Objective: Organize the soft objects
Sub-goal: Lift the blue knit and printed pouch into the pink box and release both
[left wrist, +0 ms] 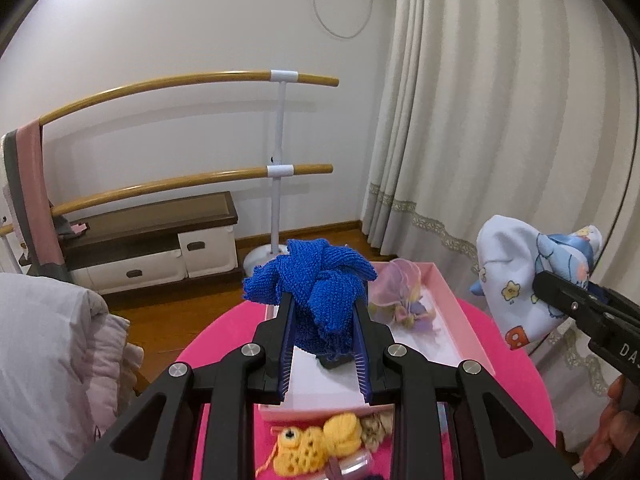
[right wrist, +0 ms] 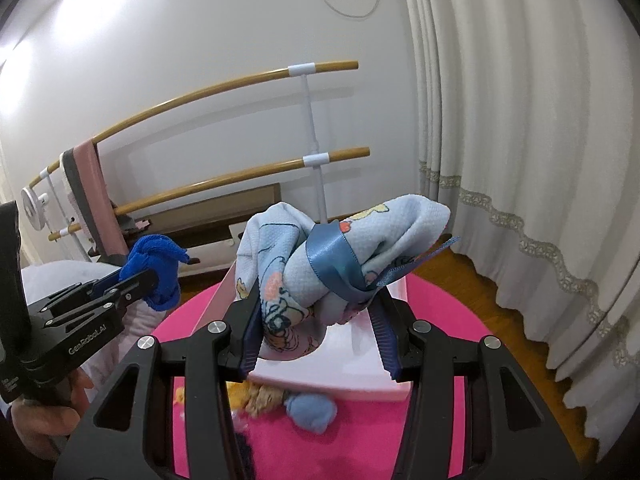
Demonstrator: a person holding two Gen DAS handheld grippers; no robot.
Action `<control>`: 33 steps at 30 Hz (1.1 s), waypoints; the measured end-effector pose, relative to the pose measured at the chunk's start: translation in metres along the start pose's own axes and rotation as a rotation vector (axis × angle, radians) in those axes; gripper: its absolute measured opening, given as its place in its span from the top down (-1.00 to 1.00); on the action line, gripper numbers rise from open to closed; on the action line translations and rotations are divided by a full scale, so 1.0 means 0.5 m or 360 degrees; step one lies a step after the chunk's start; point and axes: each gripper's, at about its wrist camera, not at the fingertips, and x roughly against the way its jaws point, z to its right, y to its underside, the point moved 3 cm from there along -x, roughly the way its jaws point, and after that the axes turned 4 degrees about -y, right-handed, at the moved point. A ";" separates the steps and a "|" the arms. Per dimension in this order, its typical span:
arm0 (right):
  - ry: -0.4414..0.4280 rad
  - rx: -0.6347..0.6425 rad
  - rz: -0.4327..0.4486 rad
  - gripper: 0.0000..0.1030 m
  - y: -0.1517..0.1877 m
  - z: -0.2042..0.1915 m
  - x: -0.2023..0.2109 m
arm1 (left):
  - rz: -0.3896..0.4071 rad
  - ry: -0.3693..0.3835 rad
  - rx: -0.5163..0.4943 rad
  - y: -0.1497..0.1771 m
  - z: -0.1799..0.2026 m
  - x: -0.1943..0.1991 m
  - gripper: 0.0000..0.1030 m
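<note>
A knotted blue knit cloth [left wrist: 316, 280] is being clamped by the left gripper [left wrist: 320, 312] and a ribbon-tied printed cloth bundle [right wrist: 320, 264] by the right gripper [right wrist: 316, 312], both being held raised above the pink box [left wrist: 452, 312], presumably for deposit inside.

In the centre of the frame the right gripper [right wrist: 316, 316] clamps a pale blue printed cloth bundle [right wrist: 332, 248] tied with a blue ribbon [right wrist: 334, 264], above a pink box [right wrist: 360, 364] on a pink table [right wrist: 456, 300]. At left, the left gripper [right wrist: 150, 276] clasps a blue knitted bundle [right wrist: 158, 264]. A small blue pouch [right wrist: 310, 410] lies at lower centre.
</note>
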 end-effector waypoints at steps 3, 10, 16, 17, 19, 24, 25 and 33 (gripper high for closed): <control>0.0018 -0.0013 -0.0026 0.13 -0.012 0.012 -0.031 | -0.0018 -0.0006 -0.0005 -0.026 0.001 -0.045 0.56; 0.0046 -0.0042 -0.0115 0.13 -0.005 0.042 -0.100 | -0.0091 0.0018 -0.0008 -0.058 0.017 -0.146 0.56; 0.0053 -0.0066 -0.0195 0.13 0.016 0.063 -0.149 | -0.0188 0.0039 -0.0016 -0.066 0.027 -0.238 0.56; 0.0054 -0.0068 -0.0207 0.13 0.019 0.065 -0.156 | -0.0202 0.0041 -0.0018 -0.065 0.029 -0.252 0.56; 0.0055 -0.0075 -0.0228 0.13 0.027 0.069 -0.166 | -0.0227 0.0045 -0.0020 -0.069 0.037 -0.281 0.55; 0.0058 -0.0080 -0.0275 0.12 0.044 0.075 -0.190 | -0.0280 0.0052 -0.0027 -0.077 0.057 -0.343 0.55; 0.0058 -0.0082 -0.0282 0.12 0.046 0.077 -0.193 | -0.0285 0.0052 -0.0026 -0.080 0.056 -0.351 0.55; 0.0040 -0.0116 -0.0387 0.11 0.077 0.086 -0.251 | -0.0413 0.0072 -0.0020 -0.076 0.055 -0.445 0.32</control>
